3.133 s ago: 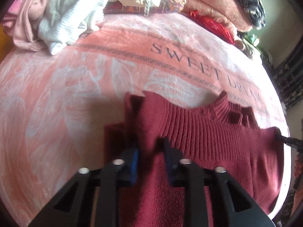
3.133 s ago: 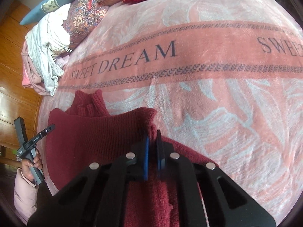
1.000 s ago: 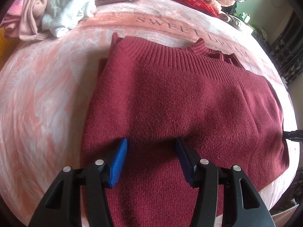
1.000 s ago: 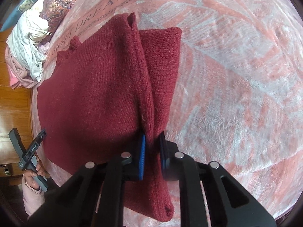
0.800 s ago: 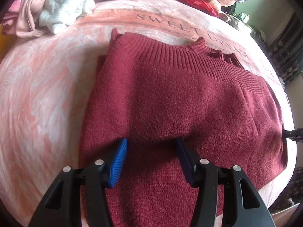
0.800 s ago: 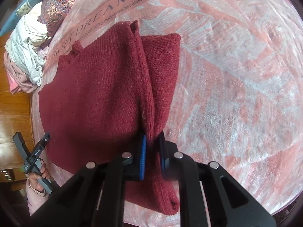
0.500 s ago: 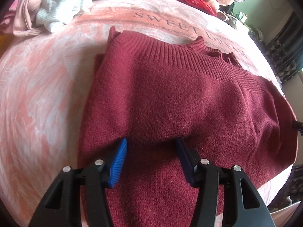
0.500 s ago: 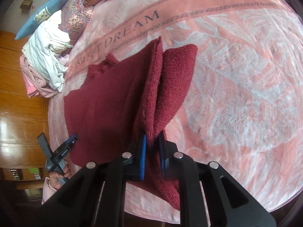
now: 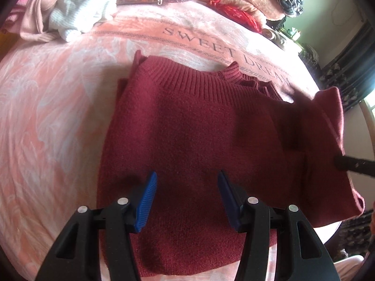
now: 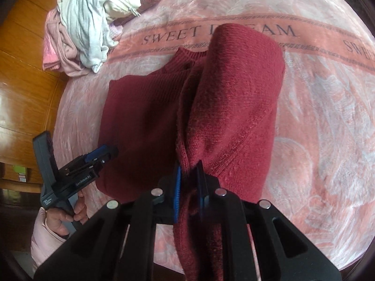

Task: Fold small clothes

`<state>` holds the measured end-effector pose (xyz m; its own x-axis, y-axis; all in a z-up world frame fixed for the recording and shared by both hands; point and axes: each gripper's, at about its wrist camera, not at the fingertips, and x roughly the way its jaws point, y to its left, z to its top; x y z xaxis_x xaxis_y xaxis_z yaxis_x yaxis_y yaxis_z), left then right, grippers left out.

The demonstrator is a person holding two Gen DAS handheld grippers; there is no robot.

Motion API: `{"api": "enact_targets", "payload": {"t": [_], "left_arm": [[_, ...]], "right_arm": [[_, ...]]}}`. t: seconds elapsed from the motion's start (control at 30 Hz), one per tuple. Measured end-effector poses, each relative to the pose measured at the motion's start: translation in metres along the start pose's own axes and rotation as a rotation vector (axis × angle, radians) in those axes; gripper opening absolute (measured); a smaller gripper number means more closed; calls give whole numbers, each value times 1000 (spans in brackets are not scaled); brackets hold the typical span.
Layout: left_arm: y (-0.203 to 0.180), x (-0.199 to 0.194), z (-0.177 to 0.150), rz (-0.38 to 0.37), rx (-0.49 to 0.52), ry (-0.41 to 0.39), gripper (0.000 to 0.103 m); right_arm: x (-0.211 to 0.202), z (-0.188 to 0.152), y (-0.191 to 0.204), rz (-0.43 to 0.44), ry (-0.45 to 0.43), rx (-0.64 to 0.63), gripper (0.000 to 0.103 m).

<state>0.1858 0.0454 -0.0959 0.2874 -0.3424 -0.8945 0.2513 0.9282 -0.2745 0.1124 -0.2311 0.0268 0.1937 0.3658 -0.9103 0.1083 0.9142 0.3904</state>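
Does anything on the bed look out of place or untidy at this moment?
Nothing looks damaged or spilled. The dark red knitted sweater lies flat on the pink blanket, except its right side, lifted in a bunch by the right gripper. The left gripper is open above it. A heap of unfolded pale clothes sits nearby.

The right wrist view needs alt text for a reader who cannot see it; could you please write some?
The right gripper is shut on a lifted side of a dark red sweater, the rest of which lies on a pink blanket lettered "SWEET DREAM". At lower left, the left gripper is open beside the sweater's edge; a pile of pale clothes lies at upper left.
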Motion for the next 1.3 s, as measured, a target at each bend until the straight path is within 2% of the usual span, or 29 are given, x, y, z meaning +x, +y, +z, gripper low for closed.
{"api": "enact_targets", "payload": {"t": [0.13, 0.2, 0.23, 0.3, 0.37, 0.43, 0.53, 0.7, 0.77, 0.83, 0.93, 1.1, 1.23, 1.3], "left_arm": [[7, -1, 1, -1, -24, 2, 54], [11, 0, 1, 2, -35, 6, 54], [13, 1, 2, 3, -39, 9, 54], [15, 2, 1, 1, -45, 15, 54], [14, 3, 1, 4, -43, 16, 54], [11, 2, 2, 2, -41, 17, 54], [-1, -4, 3, -57, -48, 13, 54], [-46, -4, 4, -155, 11, 21, 55], [-69, 3, 5, -211, 25, 52, 56], [-90, 15, 7, -266, 27, 92, 58], [-109, 29, 9, -292, 21, 123, 58], [-126, 42, 17, -348, -35, 133, 58], [-143, 55, 22, -372, -38, 159, 59], [-150, 63, 22, -360, -26, 172, 59]], "right_arm": [[36, -2, 14, -62, 60, -32, 12], [48, -3, 14, -69, 86, -39, 18], [52, -3, 13, -50, 92, -31, 21], [54, -3, 14, -5, 102, -39, 35], [48, -3, 14, 49, 96, -30, 40], [39, -2, 12, 100, 85, -16, 40], [14, -3, 8, 142, 60, -14, 40], [-26, -4, -12, 28, -24, -29, 40], [-31, -4, -29, 9, -36, 2, 40], [-31, -5, -47, -2, -29, 31, 35], [-28, -6, -71, -29, -19, 57, 34], [-33, -12, -100, -41, -17, 80, 34], [-32, -12, -107, -30, -5, 89, 34], [-32, -14, -107, -27, -1, 86, 34]]}}
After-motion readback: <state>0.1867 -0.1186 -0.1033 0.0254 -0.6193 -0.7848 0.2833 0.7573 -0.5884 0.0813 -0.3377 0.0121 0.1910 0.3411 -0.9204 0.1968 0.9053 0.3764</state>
